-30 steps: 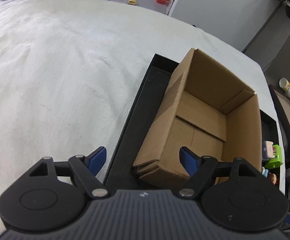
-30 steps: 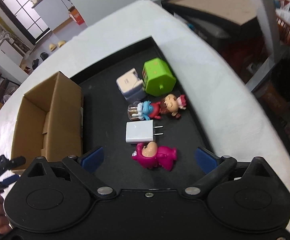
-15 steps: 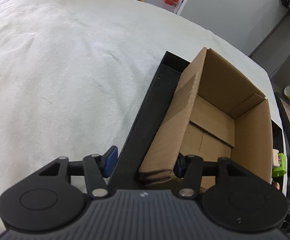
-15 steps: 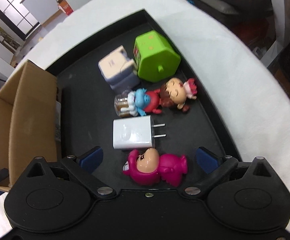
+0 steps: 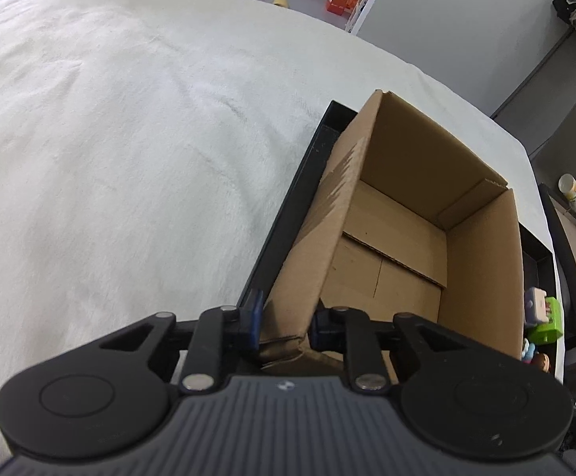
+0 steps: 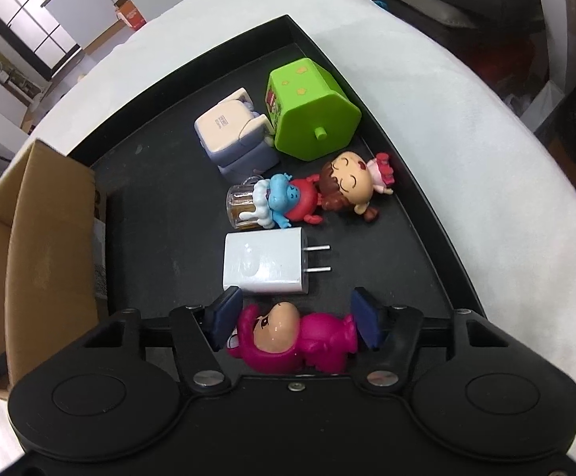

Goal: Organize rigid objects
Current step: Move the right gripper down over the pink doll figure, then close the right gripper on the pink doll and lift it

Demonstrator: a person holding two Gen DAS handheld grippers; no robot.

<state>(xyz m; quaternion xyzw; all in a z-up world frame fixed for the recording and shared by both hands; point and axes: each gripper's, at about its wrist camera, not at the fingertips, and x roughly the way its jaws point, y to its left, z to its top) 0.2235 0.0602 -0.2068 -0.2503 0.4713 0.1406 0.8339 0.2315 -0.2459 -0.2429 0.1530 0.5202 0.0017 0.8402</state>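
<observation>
Pink figurine (image 6: 300, 341) lies flat on black tray (image 6: 161, 182), long axis crosswise, head toward cardboard box (image 6: 46, 238) | right claw (image 6: 294, 319) just closed, pads at both ends | left claw (image 5: 284, 319) just closed, pinching box (image 5: 407, 238) corner wall

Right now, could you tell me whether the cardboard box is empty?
Empty, as far as visible: the cardboard box shows only bare bottom flaps; the near corner is hidden.

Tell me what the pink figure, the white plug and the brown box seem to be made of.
Pink figure: glossy moulded plastic or vinyl, judging by the sharp highlights on its face.
White plug: smooth hard plastic with a soft sheen; two bare metal prongs.
Brown box: matte corrugated cardboard, with folded flaps and a frayed cut edge.
</observation>
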